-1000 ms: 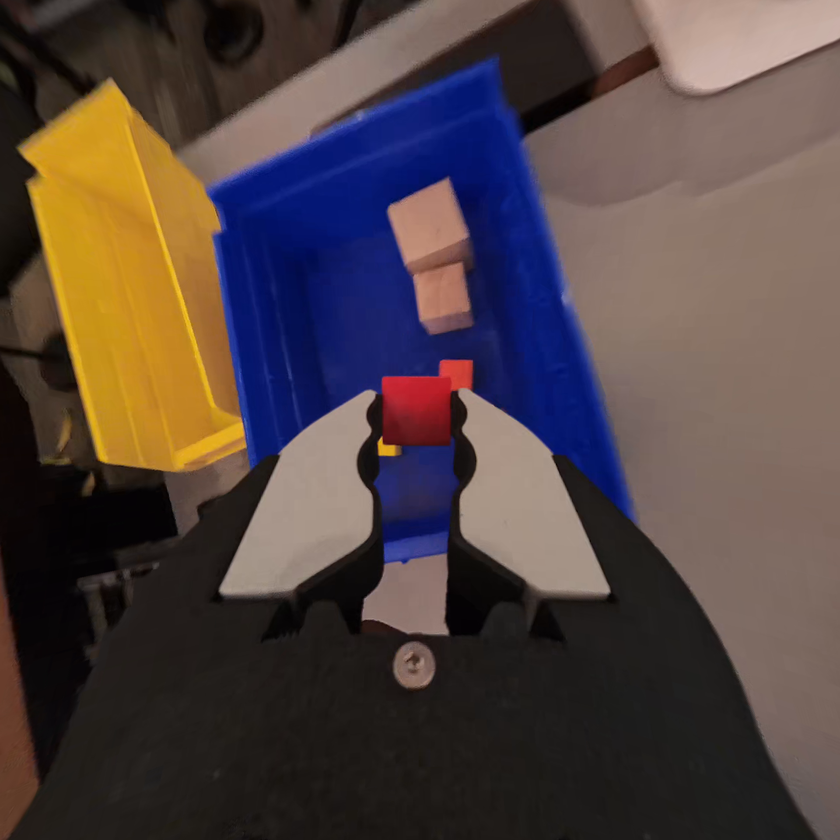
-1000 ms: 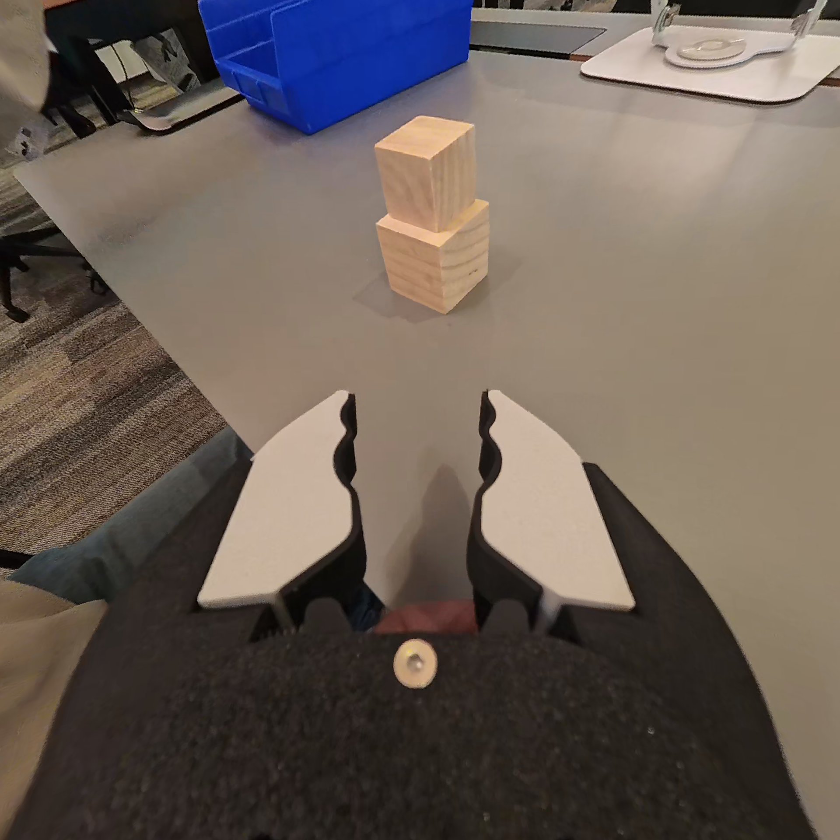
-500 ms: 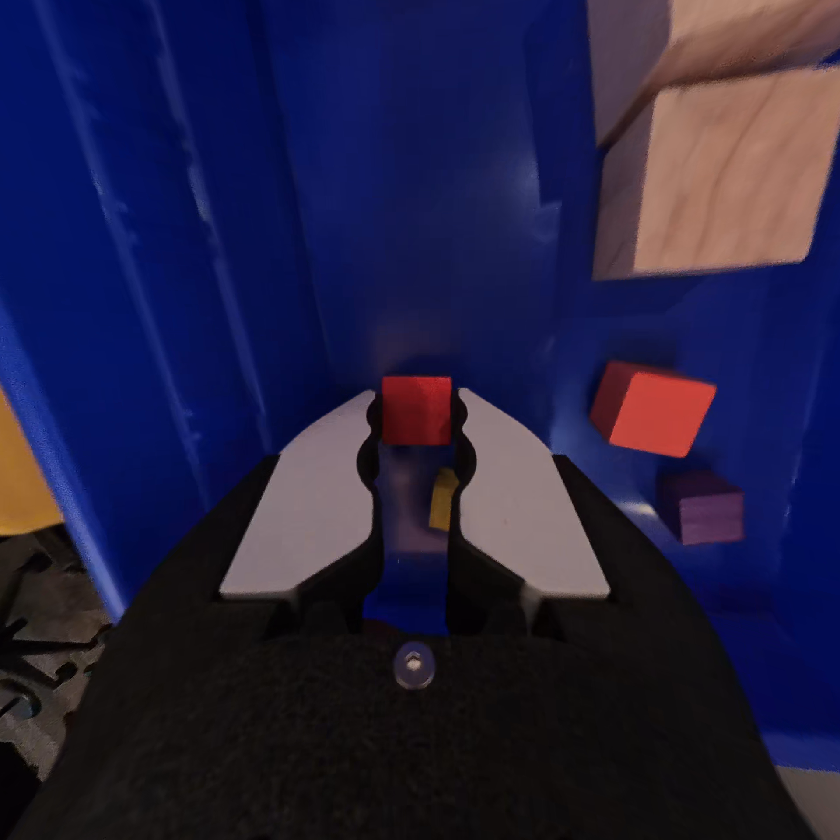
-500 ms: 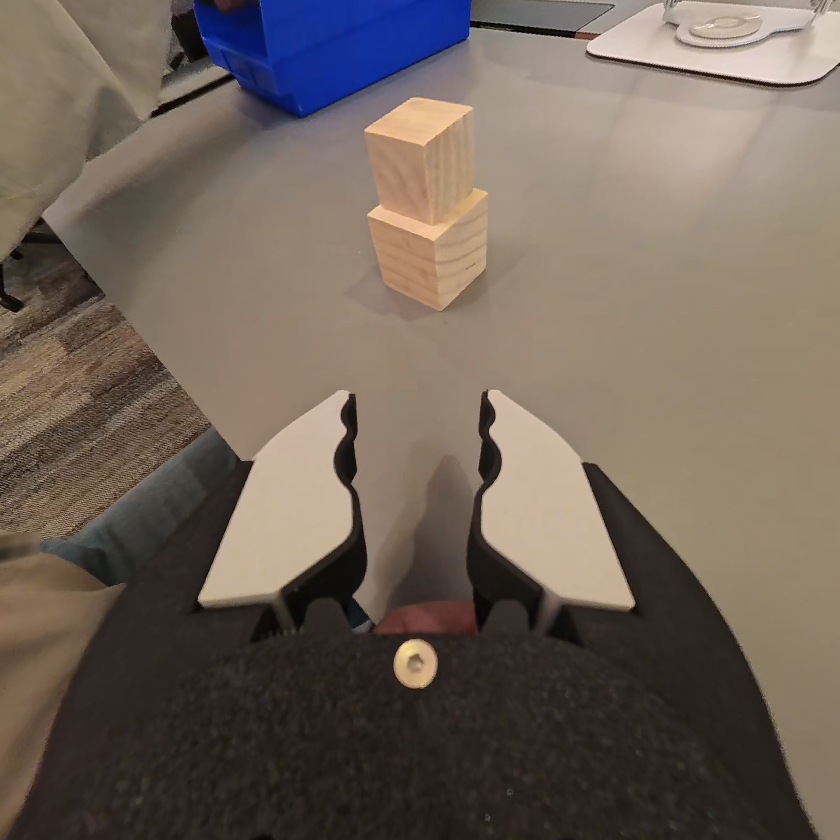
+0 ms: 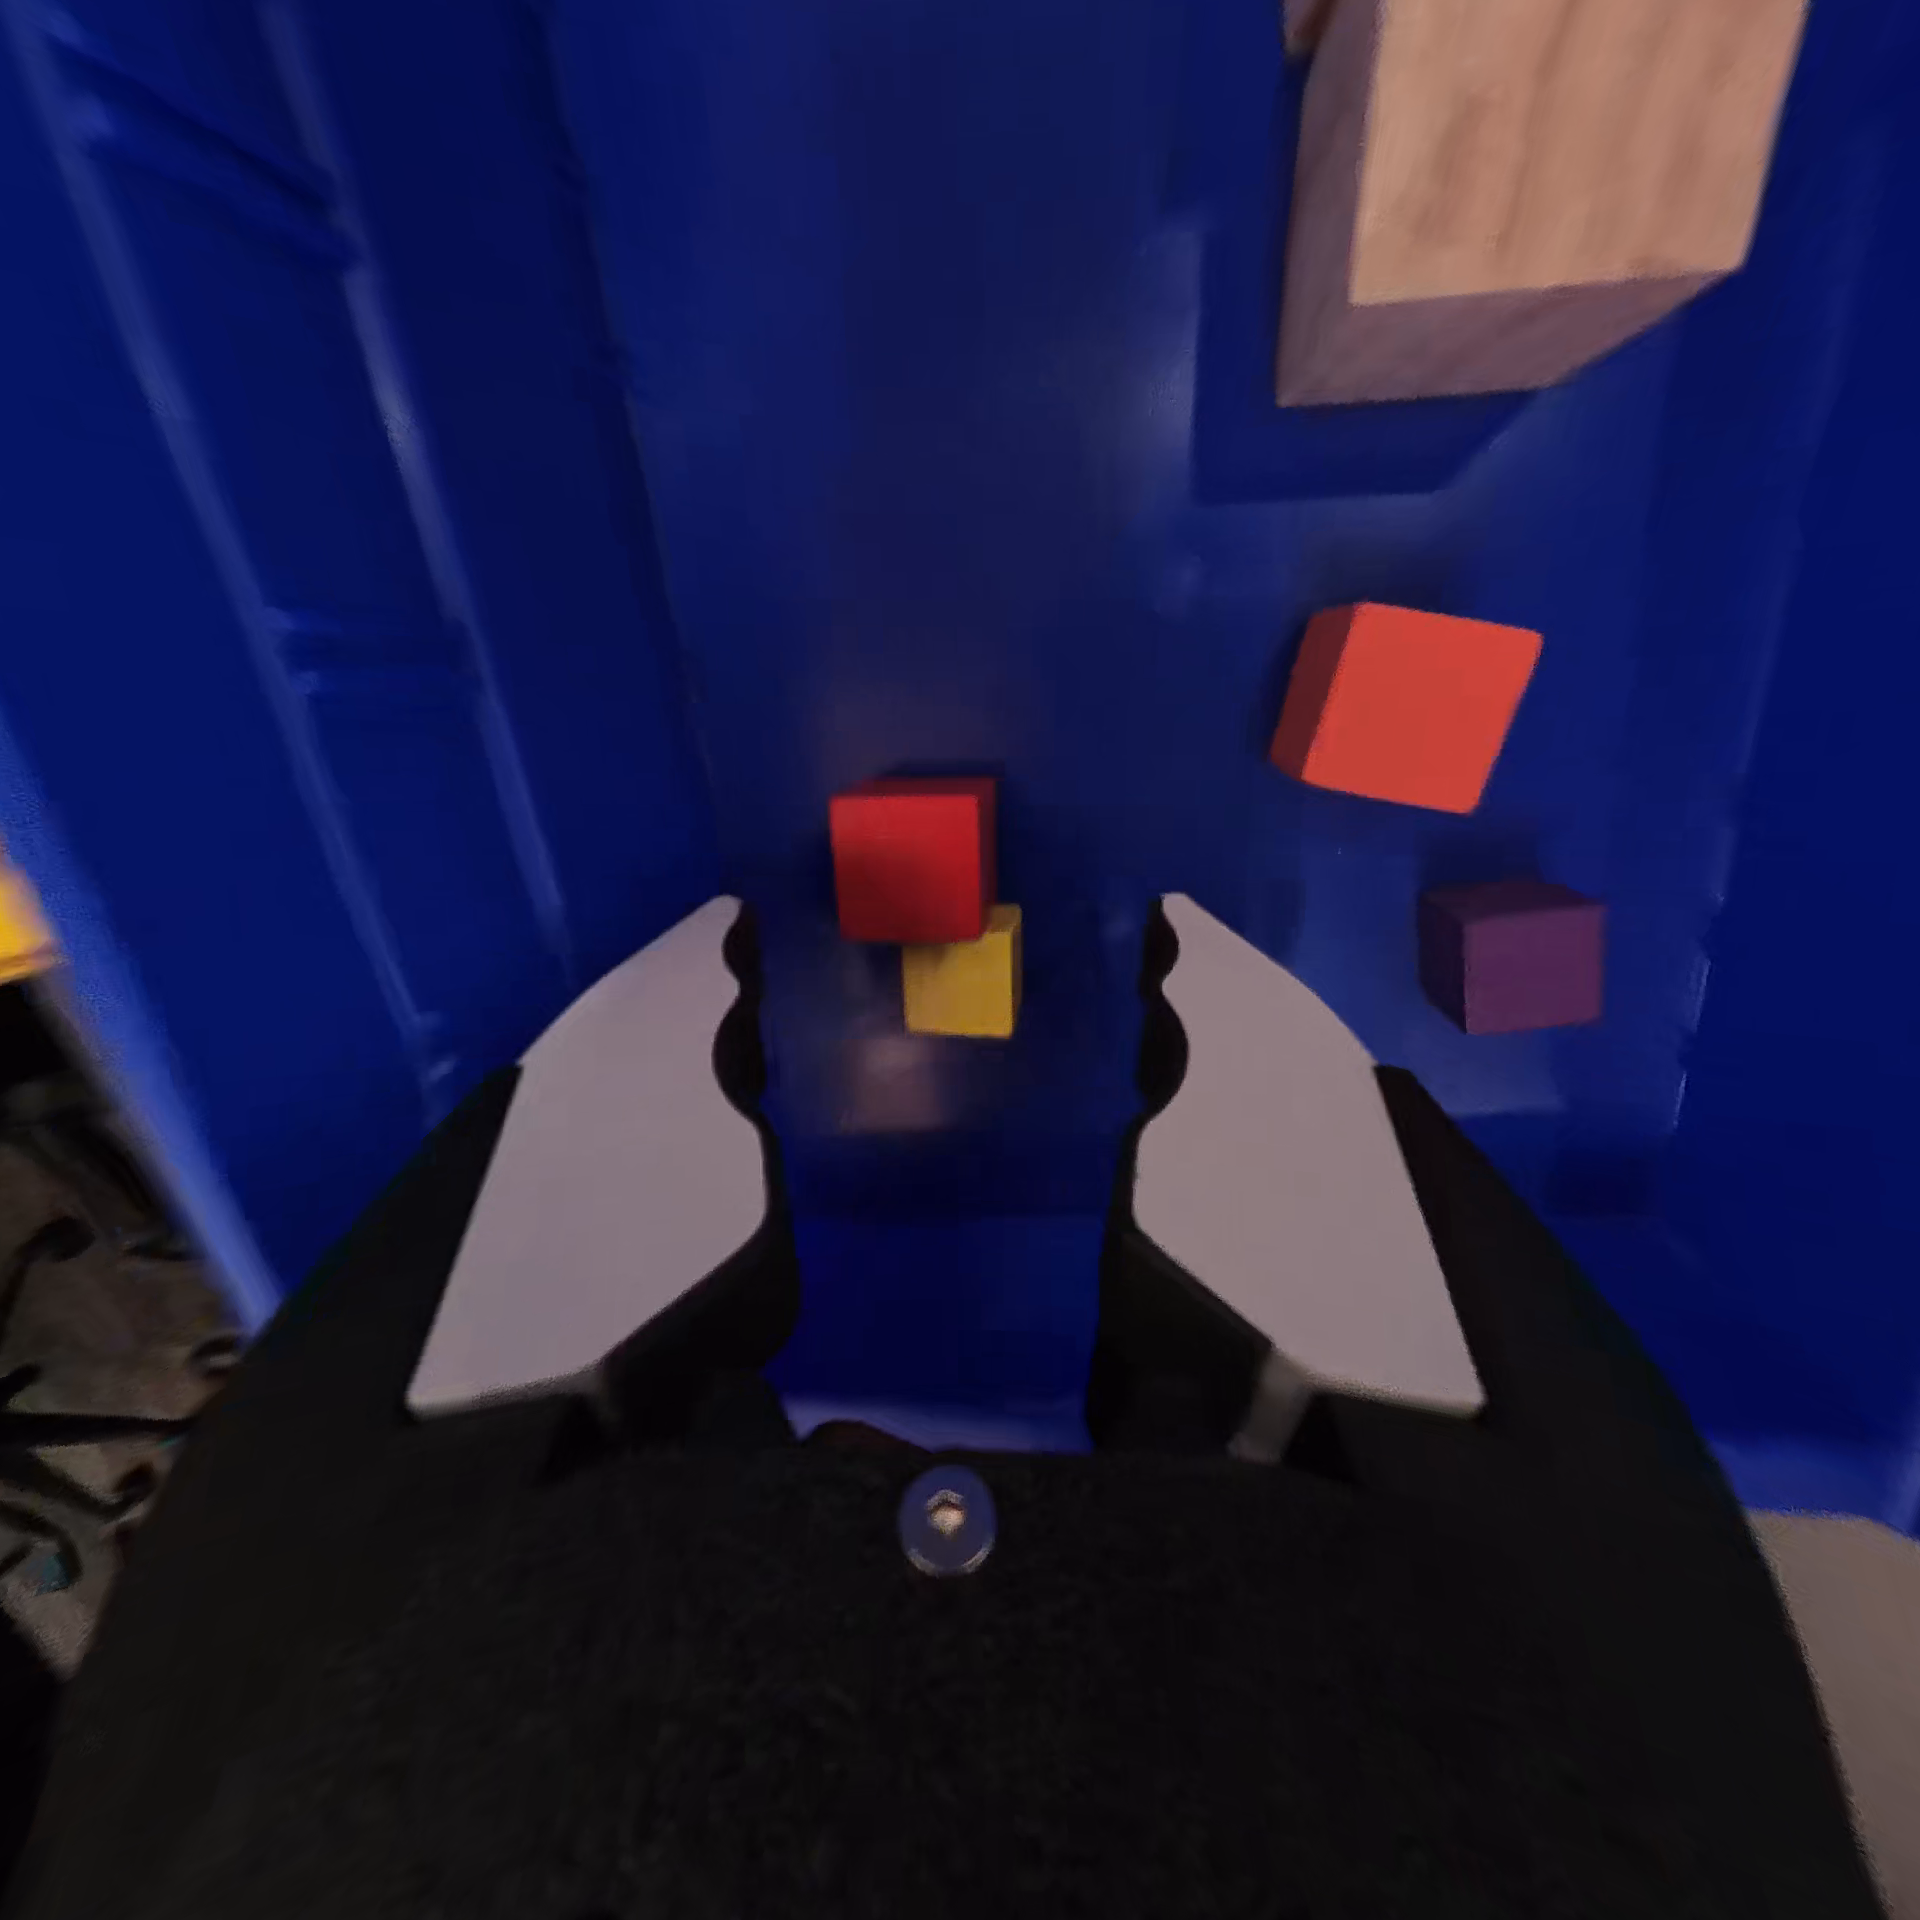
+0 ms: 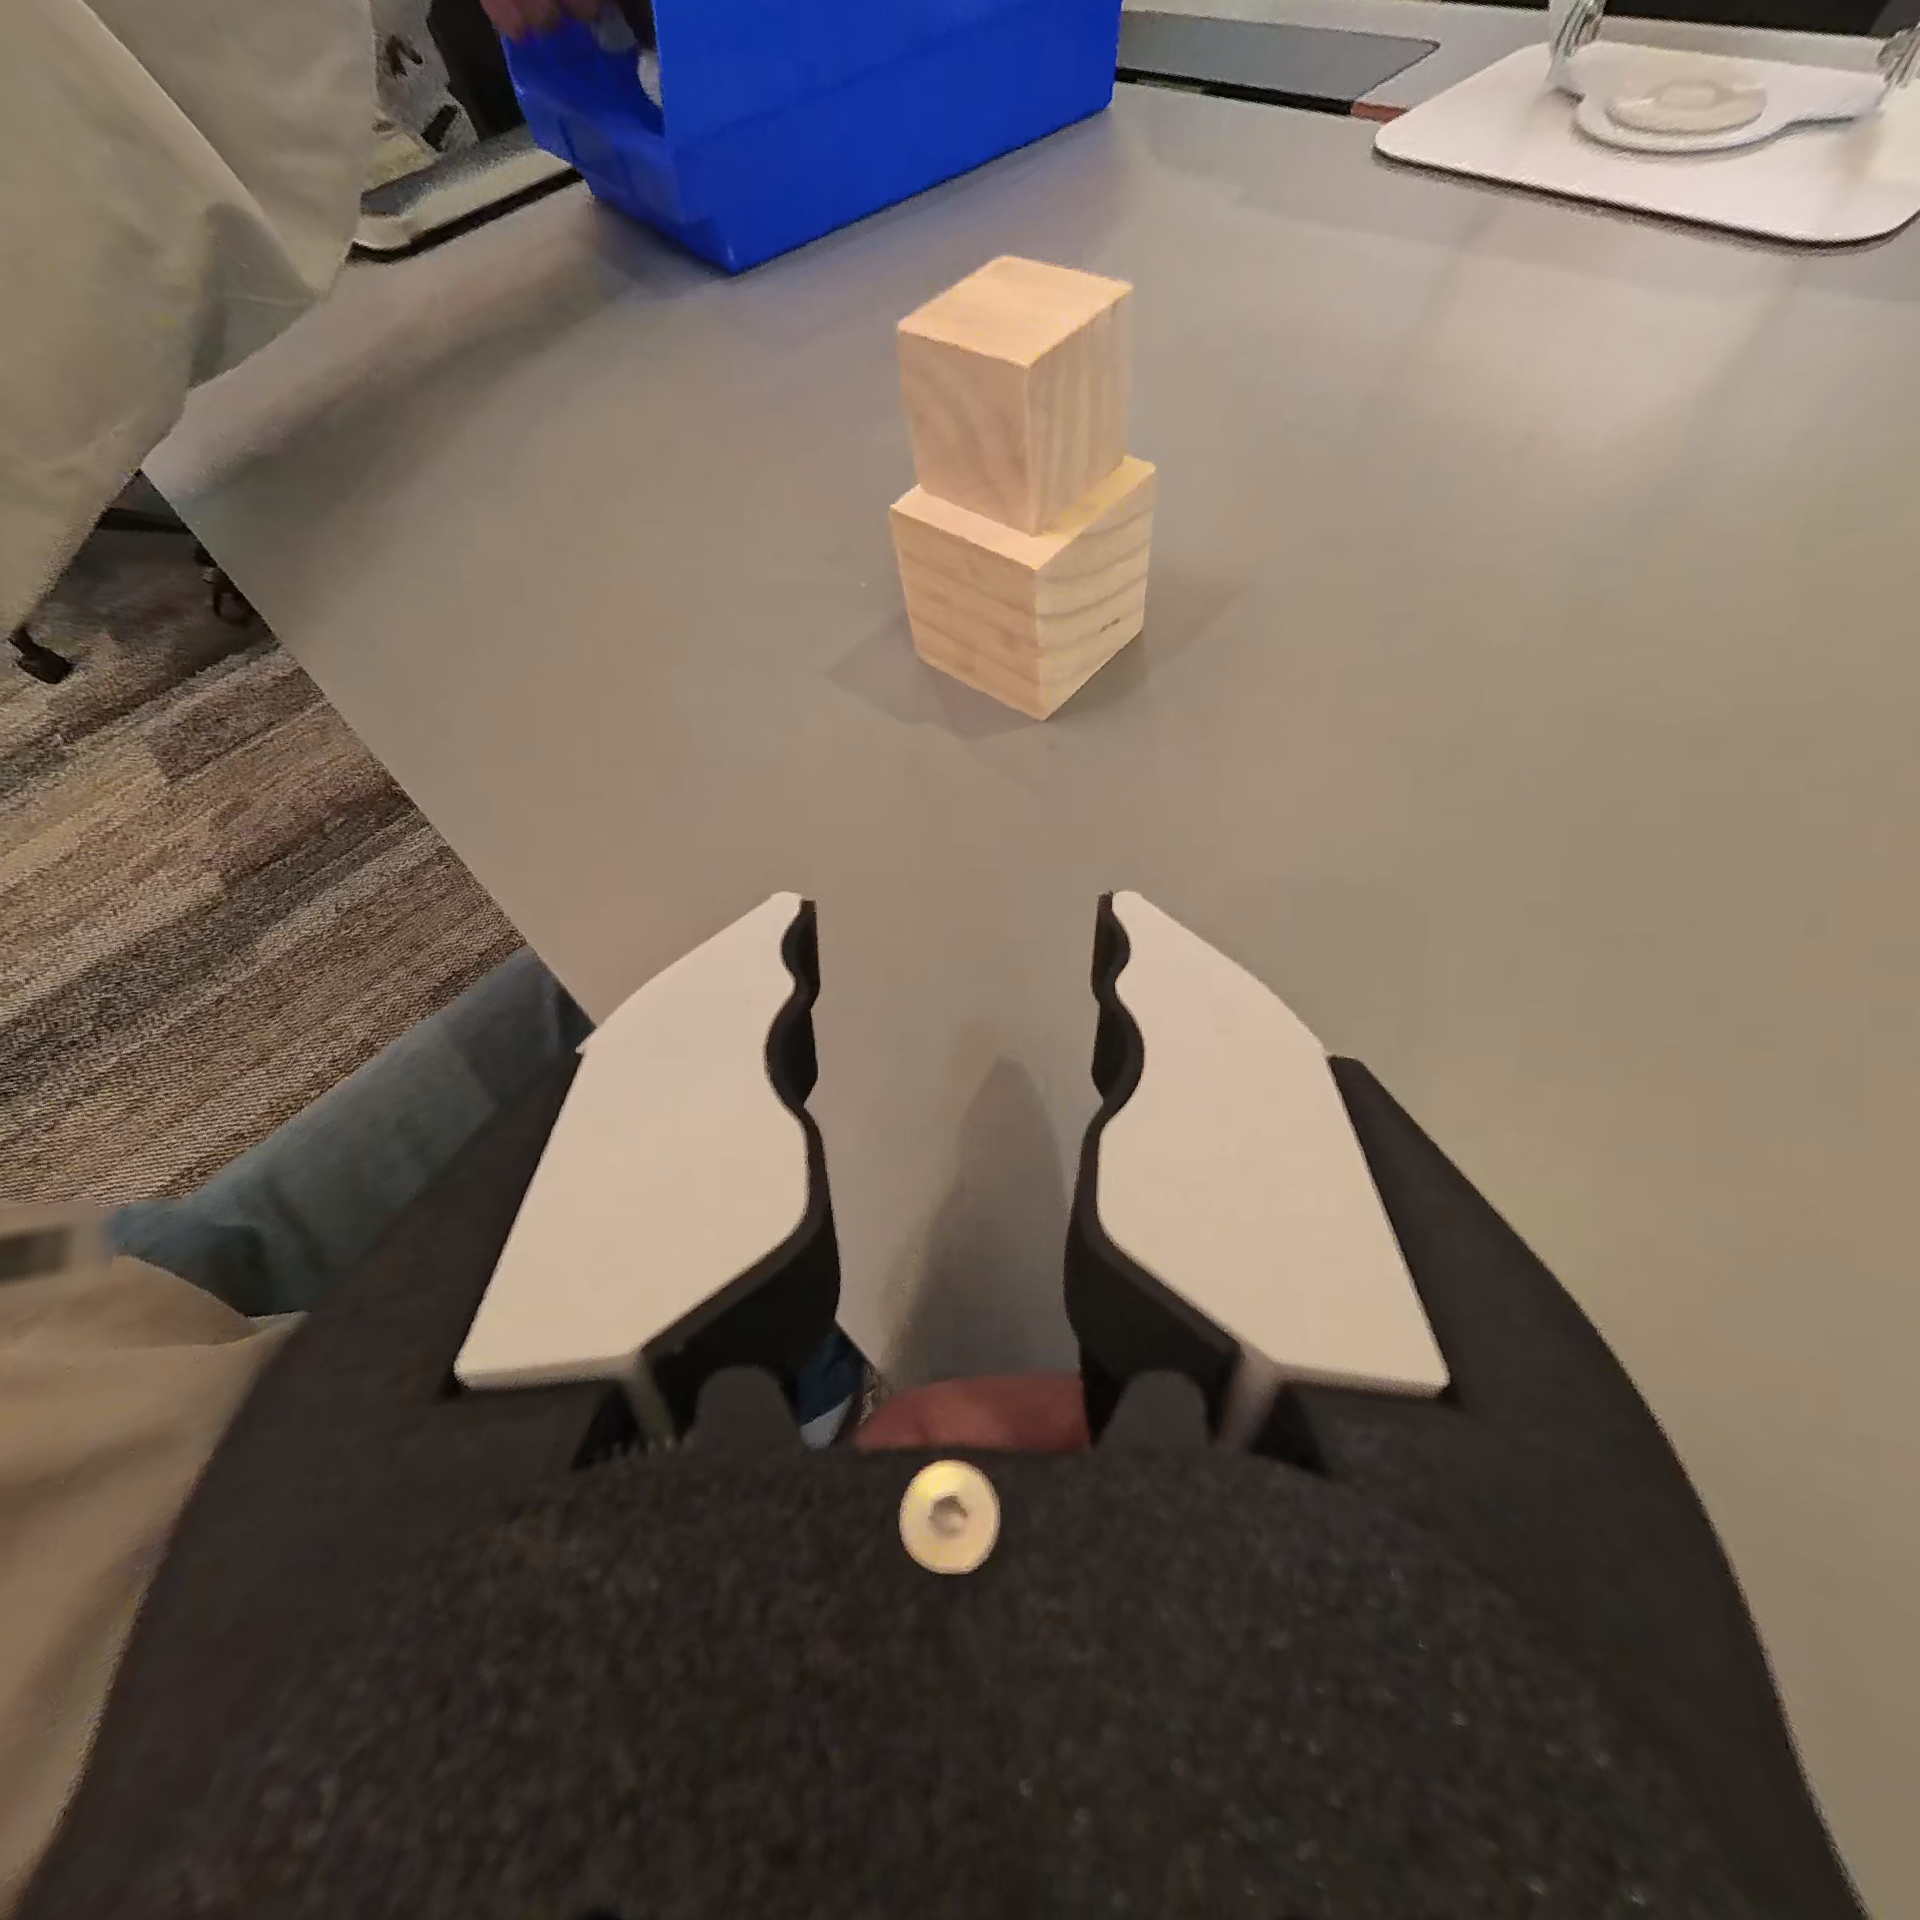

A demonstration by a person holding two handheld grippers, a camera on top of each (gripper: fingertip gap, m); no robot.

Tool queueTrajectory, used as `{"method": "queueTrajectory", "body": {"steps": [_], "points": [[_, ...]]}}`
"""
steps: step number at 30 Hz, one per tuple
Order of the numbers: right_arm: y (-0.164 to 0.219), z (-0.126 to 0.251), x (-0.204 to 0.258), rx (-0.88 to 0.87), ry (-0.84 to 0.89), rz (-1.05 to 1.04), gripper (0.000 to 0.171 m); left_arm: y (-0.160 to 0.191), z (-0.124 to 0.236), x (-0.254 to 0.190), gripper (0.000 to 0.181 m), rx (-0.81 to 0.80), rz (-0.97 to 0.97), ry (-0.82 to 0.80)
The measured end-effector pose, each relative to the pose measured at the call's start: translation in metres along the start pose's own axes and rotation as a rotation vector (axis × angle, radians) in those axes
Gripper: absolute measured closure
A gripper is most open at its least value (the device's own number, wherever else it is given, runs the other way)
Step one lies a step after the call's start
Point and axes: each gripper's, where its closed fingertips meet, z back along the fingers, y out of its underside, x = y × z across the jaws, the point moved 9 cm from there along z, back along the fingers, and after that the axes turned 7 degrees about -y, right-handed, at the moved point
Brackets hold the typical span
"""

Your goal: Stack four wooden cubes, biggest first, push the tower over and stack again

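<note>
My left gripper (image 5: 945, 914) is open inside a blue bin (image 5: 312, 520). A small red cube (image 5: 906, 860) lies free just beyond its fingertips, against a small yellow cube (image 5: 961, 971). An orange cube (image 5: 1403, 712), a purple cube (image 5: 1517, 956) and a plain wooden cube (image 5: 1507, 197) lie further right in the bin. In the right wrist view two plain wooden cubes are stacked on the grey table (image 6: 1455, 727): a smaller cube (image 6: 1013, 390) on a larger cube (image 6: 1023, 592). My right gripper (image 6: 951, 909) is open and empty, well short of the stack.
The blue bin (image 6: 831, 114) stands at the table's far left in the right wrist view. A white mat with a glass item (image 6: 1662, 135) lies at the far right. The table edge (image 6: 343, 686) runs along the left, with carpet below and a person's beige clothing beside it.
My left gripper went down into the blue bin, opened and let go of the red cube, which now rests by the yellow cube. My right gripper drifted slightly; the stack has not changed.
</note>
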Motion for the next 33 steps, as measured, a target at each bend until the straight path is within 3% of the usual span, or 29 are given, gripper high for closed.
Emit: {"method": "queueTrajectory", "body": {"steps": [3, 6, 10, 12, 16, 20, 22, 28, 29, 30, 33], "points": [[-0.003, 0.004, 0.0, -0.01, 0.001, 0.004, 0.121, 0.002, 0.045, 0.0, 0.115, -0.11, -0.005, -0.028], [-0.004, 0.006, 0.001, -0.017, 0.001, 0.009, 0.121, 0.013, 0.113, -0.013, 0.119, -0.334, -0.009, 0.026], [-0.005, 0.006, 0.003, -0.022, -0.001, 0.013, 0.121, 0.048, 0.204, -0.089, 0.12, -0.705, -0.113, 0.269], [-0.004, 0.005, 0.004, -0.021, -0.001, 0.015, 0.121, 0.069, 0.226, -0.148, 0.12, -0.78, -0.227, 0.363], [-0.002, 0.005, 0.004, -0.015, 0.001, 0.018, 0.122, 0.092, 0.229, -0.272, 0.121, -0.752, -0.607, 0.413], [-0.002, 0.008, 0.003, -0.007, 0.013, 0.03, 0.122, 0.083, 0.213, -0.343, 0.118, -0.64, -0.921, 0.41], [-0.002, 0.009, 0.002, -0.008, 0.015, 0.027, 0.122, 0.074, 0.209, -0.362, 0.118, -0.572, -0.983, 0.499], [-0.005, 0.013, 0.003, -0.013, 0.025, 0.04, 0.122, 0.065, 0.181, -0.393, 0.115, -0.397, -1.111, 0.5], [-0.005, 0.013, 0.003, -0.014, 0.024, 0.039, 0.122, 0.065, 0.175, -0.395, 0.119, -0.384, -1.125, 0.478], [-0.005, 0.013, 0.003, -0.013, 0.022, 0.038, 0.122, 0.065, 0.171, -0.397, 0.135, -0.375, -1.137, 0.461], [-0.003, 0.012, 0.002, -0.009, 0.015, 0.03, 0.122, 0.061, 0.169, -0.393, 0.137, -0.396, -1.093, 0.472]]}}
